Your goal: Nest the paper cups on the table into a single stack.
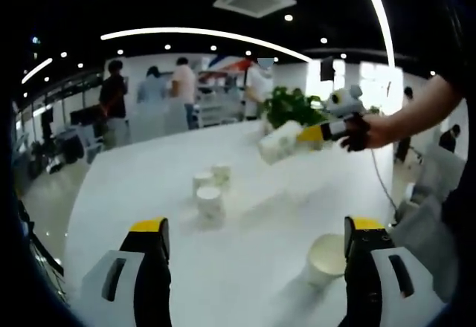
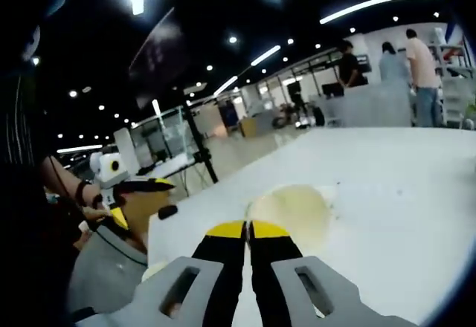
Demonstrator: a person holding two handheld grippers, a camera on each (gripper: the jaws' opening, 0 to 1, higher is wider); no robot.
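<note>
Cups [image 1: 210, 192] mid-table, potted plant [image 1: 290, 106] behind, people [image 1: 149, 89] beyond.

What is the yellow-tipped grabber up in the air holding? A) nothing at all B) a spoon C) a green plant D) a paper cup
D: in the left gripper view the right gripper is raised over the table, its jaws closed on a white paper cup tipped sideways.
</note>
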